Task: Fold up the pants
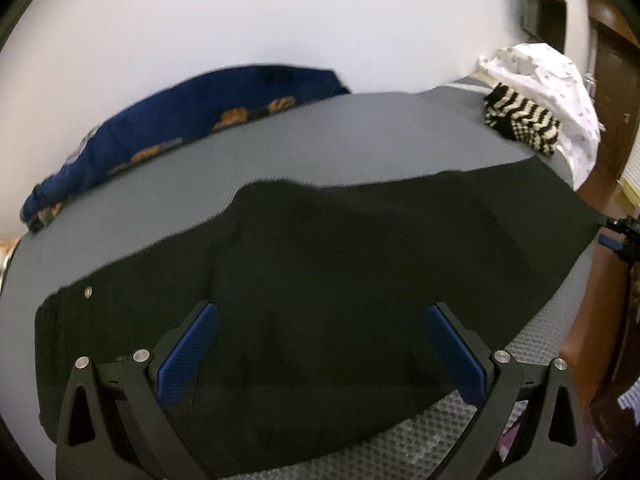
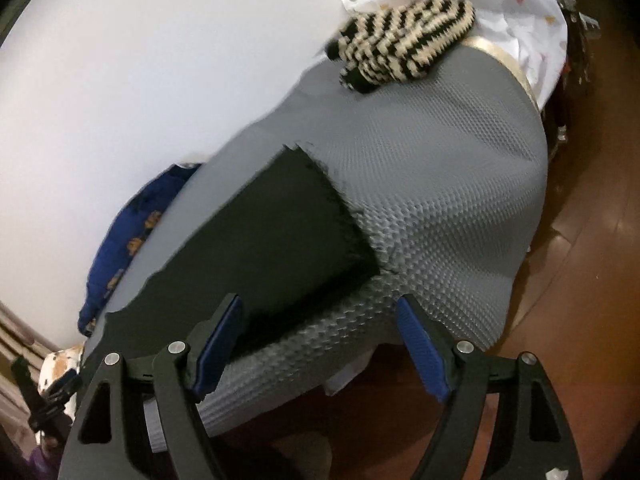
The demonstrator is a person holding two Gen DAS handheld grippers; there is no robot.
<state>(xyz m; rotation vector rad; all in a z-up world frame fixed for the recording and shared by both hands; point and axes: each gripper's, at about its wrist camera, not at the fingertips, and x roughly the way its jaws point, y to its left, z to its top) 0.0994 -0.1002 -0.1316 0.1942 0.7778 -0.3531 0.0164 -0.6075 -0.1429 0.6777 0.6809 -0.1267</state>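
Observation:
Black pants lie spread flat across a grey textured table cover, waist end with a metal button at the left. My left gripper is open and empty, hovering above the near edge of the pants. In the right wrist view the leg end of the pants lies on the cover. My right gripper is open and empty, above the near edge by the leg hem. The right gripper also shows at the far right of the left wrist view, close to the pants' corner.
A blue patterned garment lies along the back left by the white wall. A black and cream zigzag knit and a white printed cloth sit at the far right end. Brown wooden floor lies beyond the table edge.

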